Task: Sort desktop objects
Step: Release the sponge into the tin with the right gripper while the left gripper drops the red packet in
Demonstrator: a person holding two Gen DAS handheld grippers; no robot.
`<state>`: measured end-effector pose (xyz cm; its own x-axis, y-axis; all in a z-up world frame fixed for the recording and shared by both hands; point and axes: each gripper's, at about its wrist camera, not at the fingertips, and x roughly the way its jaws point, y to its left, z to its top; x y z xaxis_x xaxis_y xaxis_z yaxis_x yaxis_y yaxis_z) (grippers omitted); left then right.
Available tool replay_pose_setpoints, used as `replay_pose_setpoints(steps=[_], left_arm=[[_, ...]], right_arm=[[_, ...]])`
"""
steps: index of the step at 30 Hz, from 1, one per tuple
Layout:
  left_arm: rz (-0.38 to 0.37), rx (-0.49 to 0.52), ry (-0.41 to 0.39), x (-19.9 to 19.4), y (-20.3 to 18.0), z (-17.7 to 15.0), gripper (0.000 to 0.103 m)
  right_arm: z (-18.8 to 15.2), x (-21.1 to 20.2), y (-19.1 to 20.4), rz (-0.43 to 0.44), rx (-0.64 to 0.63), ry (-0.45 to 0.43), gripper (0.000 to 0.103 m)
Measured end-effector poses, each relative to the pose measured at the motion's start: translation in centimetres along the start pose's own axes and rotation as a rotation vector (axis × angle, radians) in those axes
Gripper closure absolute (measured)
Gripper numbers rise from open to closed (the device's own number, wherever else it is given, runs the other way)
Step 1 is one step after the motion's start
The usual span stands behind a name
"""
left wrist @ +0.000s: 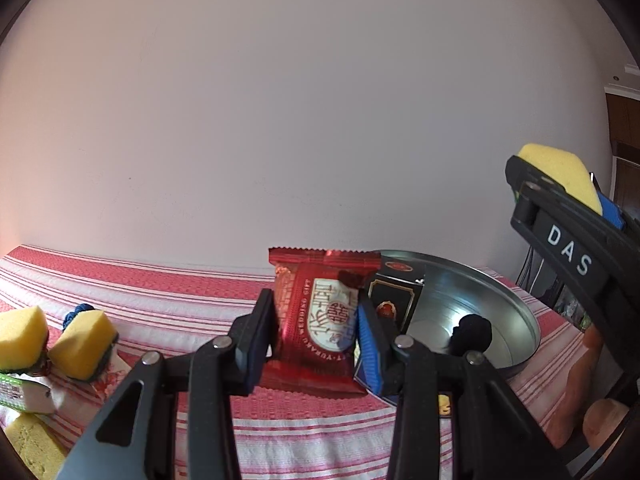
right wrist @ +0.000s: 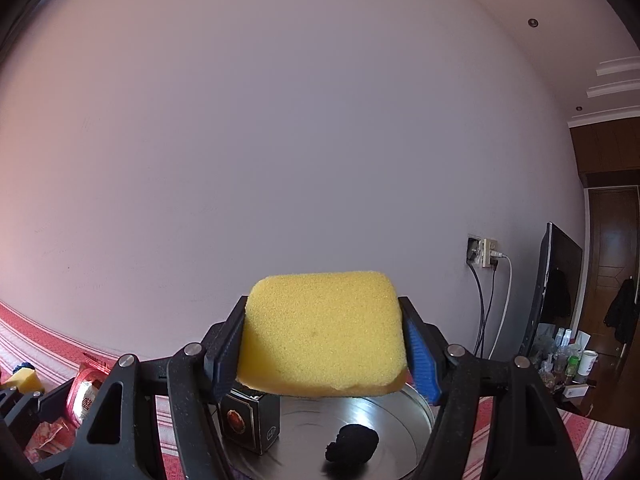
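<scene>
My left gripper (left wrist: 316,328) is shut on a red snack packet (left wrist: 320,320), held upright just above the striped cloth, left of the round metal tray (left wrist: 516,320). My right gripper (right wrist: 322,344) is shut on a yellow sponge (right wrist: 324,332) and holds it above the tray (right wrist: 400,432); that sponge also shows in the left wrist view (left wrist: 560,172). In the tray lie a black box (right wrist: 252,420) and a black fuzzy ball (right wrist: 354,442).
Two yellow sponges (left wrist: 84,340) (left wrist: 20,336), a third sponge (left wrist: 32,444), a blue knot (left wrist: 78,314) and a white packet (left wrist: 24,394) lie at the left on the red-striped cloth (left wrist: 160,292). A wall stands close behind. A monitor (right wrist: 556,280) and bottles stand at the right.
</scene>
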<state>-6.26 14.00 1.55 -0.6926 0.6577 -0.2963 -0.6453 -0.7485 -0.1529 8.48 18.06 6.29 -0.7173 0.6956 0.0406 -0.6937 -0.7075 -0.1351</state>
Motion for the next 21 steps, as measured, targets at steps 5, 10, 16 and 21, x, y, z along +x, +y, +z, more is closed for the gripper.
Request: replay_pose_setpoints(steps=[5,10,16,21], left_arm=[[-0.039,0.027,-0.043,0.2,-2.7,0.8,0.064],[-0.086,0.019,-0.044,1.3,-5.0,1.2,0.064],[-0.115,0.073,-0.033,3.3,-8.4,1.1,0.064],[-0.129,0.086,0.019,5.3,-9.9,0.5,0.064]], right_arm=[[0.4,2.0,-1.6,-0.083,-0.021,-0.003,0.031],[-1.0,6.4,-4.4,-0.124,0.04,0.109,0.031],[-2.9,10.4,-6.3,-0.162,0.06,0.247,0.031],[-5.0,13.2,-7.1,-0.182,0.049,0.359,0.031]])
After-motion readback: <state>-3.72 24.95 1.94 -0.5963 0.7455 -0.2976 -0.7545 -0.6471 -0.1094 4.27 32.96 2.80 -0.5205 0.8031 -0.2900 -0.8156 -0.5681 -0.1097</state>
